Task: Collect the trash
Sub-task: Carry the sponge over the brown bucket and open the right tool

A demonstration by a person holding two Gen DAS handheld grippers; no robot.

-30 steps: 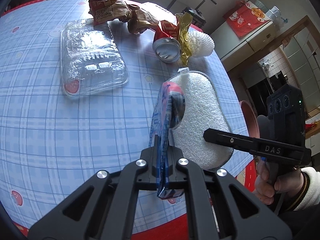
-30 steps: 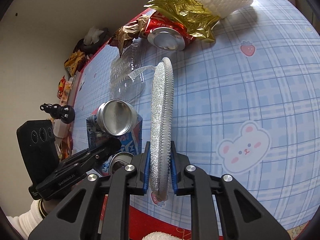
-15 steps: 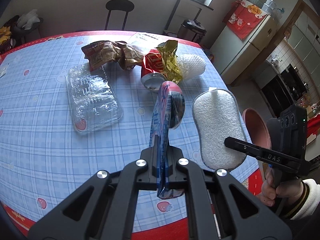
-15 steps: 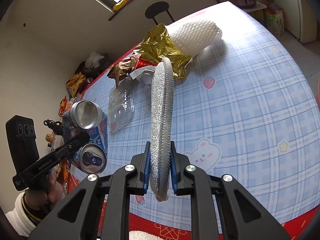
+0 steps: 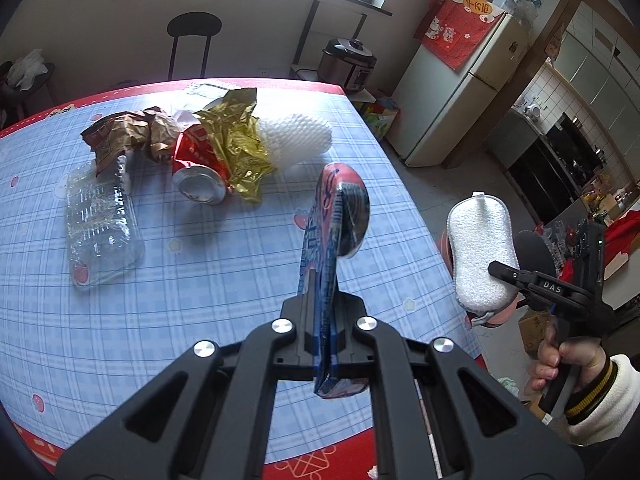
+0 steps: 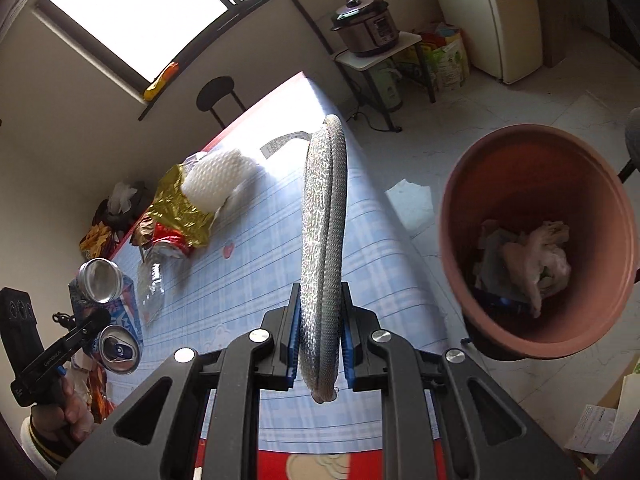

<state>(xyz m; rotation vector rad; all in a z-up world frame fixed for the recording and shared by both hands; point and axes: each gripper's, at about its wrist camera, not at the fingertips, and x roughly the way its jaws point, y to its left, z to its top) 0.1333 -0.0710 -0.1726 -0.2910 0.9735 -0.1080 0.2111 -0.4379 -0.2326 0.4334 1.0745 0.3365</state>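
Far left on blue checked table: clear plastic tray, brown wrapper, red can on side, gold foil, white foam net, all bunched together

Near centre: left gripper clenched on flattened blue can, held above table

Right, past table edge: right gripper clamped on white-and-grey sponge pad, edge-on in its own view

Far right: brown bin on floor, crumpled paper inside
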